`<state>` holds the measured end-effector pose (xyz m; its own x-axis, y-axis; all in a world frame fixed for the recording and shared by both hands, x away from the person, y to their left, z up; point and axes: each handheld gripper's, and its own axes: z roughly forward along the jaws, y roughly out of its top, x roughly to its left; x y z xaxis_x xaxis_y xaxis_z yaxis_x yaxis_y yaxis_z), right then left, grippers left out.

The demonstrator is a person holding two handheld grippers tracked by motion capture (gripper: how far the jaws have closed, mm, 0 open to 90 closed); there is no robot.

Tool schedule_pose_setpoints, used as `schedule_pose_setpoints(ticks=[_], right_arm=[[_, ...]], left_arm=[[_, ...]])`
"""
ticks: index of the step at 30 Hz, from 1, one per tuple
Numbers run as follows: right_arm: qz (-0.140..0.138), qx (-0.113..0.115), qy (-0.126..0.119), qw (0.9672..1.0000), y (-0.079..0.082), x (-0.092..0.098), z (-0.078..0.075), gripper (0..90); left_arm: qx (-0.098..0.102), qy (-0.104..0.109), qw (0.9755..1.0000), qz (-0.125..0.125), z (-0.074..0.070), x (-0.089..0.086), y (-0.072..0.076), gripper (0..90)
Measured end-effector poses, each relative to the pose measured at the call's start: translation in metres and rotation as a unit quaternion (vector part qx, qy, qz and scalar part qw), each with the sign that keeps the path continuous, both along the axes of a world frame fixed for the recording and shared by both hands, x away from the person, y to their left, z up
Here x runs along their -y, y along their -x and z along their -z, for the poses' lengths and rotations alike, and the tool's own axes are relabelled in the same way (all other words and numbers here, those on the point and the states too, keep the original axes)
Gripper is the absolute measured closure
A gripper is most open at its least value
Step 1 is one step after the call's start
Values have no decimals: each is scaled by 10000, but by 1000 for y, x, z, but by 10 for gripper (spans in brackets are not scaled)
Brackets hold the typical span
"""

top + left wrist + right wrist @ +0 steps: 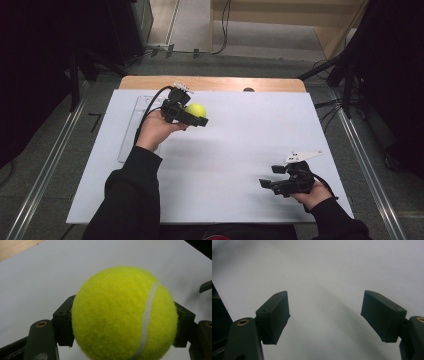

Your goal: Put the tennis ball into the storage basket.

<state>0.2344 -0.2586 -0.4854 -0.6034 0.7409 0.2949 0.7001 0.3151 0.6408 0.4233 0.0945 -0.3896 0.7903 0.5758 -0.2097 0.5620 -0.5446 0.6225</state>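
Tennis ball (124, 315) — fuzzy yellow-green, curved white seam.

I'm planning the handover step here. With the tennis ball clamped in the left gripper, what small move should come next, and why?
Probably carry the tennis ball toward the right gripper. The left gripper holds it clamped between both fingers above the white board, while the right gripper's fingers stand open with nothing between them.
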Motion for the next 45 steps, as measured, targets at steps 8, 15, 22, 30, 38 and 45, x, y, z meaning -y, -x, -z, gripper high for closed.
schedule_pose_setpoints(ticks=[8,15,22,30,38,45], right_arm=[[-19,-2,-2,10000,-1,-1,-1,206],[-42,9,-3,10000,-2,-1,-1,206],[-46,0,11,10000,-3,-2,-1,206],[-80,-24,24,10000,-4,-3,0,206],[-102,-18,30,9999,-4,-4,0,206],[-123,-25,39,9999,-5,-5,0,206]], left_arm=[[-15,54,9999,-156,-1,-12,-2,268],[6,26,9995,-307,-1,-20,-3,267],[28,37,9990,-439,-2,-30,-4,267],[48,4,9980,-626,-2,-40,-7,267],[84,22,9965,-827,-5,-52,-7,267],[155,16,9947,-1018,-7,-63,-8,268]])
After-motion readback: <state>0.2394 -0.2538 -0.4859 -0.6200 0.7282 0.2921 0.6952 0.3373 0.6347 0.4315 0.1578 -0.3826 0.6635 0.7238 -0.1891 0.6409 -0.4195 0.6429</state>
